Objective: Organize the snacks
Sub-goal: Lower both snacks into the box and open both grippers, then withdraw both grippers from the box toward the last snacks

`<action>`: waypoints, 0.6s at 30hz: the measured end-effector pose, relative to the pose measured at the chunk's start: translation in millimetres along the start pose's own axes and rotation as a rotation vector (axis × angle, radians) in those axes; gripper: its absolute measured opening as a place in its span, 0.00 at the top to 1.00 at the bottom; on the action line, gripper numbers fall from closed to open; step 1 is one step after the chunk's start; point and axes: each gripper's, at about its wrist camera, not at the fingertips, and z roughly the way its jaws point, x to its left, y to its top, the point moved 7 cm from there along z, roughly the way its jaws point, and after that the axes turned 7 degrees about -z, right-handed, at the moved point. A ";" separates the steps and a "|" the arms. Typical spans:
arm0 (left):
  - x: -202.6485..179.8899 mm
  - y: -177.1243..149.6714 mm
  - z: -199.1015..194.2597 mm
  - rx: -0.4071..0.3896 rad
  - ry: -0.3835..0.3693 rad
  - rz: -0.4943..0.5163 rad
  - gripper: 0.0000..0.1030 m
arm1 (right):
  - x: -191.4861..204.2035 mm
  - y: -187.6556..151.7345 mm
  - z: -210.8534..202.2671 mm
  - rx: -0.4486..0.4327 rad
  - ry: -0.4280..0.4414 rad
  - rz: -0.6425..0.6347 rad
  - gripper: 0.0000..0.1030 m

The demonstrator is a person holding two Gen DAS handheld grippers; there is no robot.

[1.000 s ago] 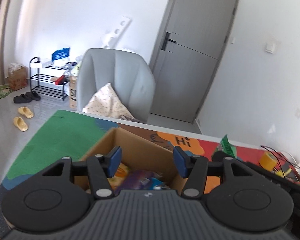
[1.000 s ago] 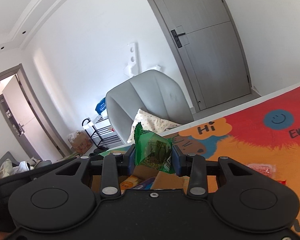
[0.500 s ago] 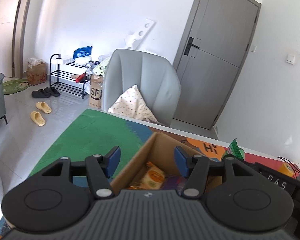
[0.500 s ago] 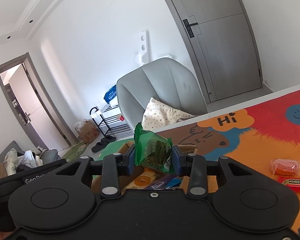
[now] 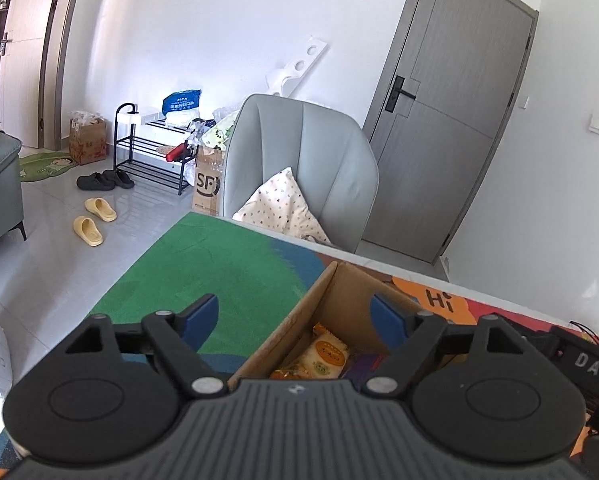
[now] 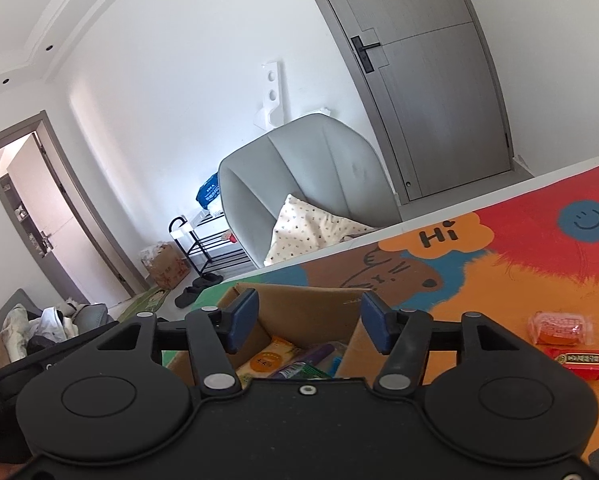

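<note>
Over the cardboard box [image 6: 299,312] both tools hover: the right hand-held gripper [image 6: 307,322] has just been opening, nothing between its jaws, the green packet [image 6: 299,371] lying inside; the left hand-held gripper [image 5: 295,316] has been spreading too, empty. Red snacks [image 6: 581,362] sit right on the worktop [image 6: 499,280].

The box [image 6: 299,312] sits on the counter [image 6: 499,280] and holds snack packets [image 6: 265,360]. Two packets [image 6: 561,328] lie right of it; the chair [image 6: 311,172] stands beyond the far edge.
</note>
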 end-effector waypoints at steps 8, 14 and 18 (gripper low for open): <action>1.1 -5.5 -0.1 0.001 0.030 0.004 0.15 | -5.2 -3.1 -10.8 0.007 -0.005 -0.016 0.25; -10.0 -10.8 -1.6 0.001 0.022 0.012 0.13 | -16.7 -4.8 -17.8 0.017 -0.027 -0.026 0.19; -22.4 -16.9 -1.2 0.018 0.004 0.035 0.12 | -30.5 -5.7 -27.0 0.010 -0.058 -0.023 0.14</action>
